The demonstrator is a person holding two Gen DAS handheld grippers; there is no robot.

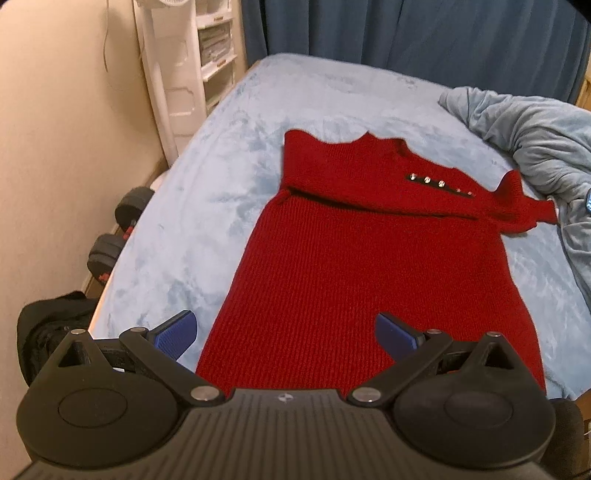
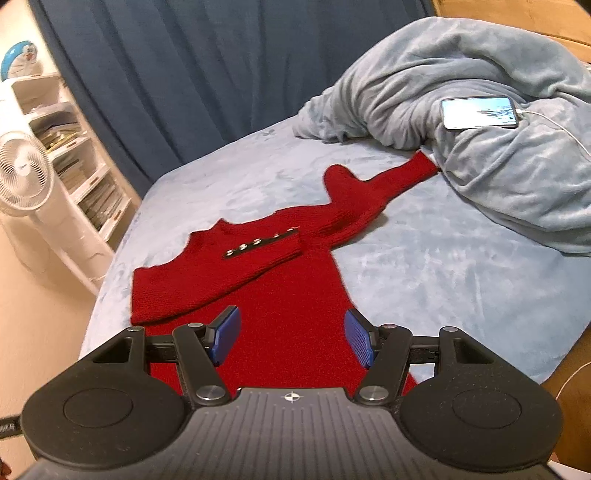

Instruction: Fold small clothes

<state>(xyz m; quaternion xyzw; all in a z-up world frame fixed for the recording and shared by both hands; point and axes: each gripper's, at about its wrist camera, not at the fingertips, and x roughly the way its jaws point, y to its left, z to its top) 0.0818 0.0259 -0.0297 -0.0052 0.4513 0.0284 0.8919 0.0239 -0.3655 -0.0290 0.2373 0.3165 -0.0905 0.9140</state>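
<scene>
A red knit sweater dress (image 1: 369, 266) lies flat on the light blue bed (image 1: 207, 192), hem toward me. One sleeve is folded across the chest, with a row of shiny buttons (image 1: 428, 180) on its cuff. The other sleeve (image 2: 384, 184) stretches out to the right toward the heaped blanket. My left gripper (image 1: 286, 334) is open and empty, hovering over the hem's left part. My right gripper (image 2: 291, 338) is open and empty above the dress body (image 2: 288, 295) near the hem.
A bunched light blue blanket (image 2: 480, 155) lies at the right with a lit phone (image 2: 479, 112) and its cable on it. Dark blue curtains (image 1: 406, 33) hang behind the bed. White shelves and a fan (image 2: 22, 173) stand at the left. Dumbbells (image 1: 122, 229) lie beside the bed.
</scene>
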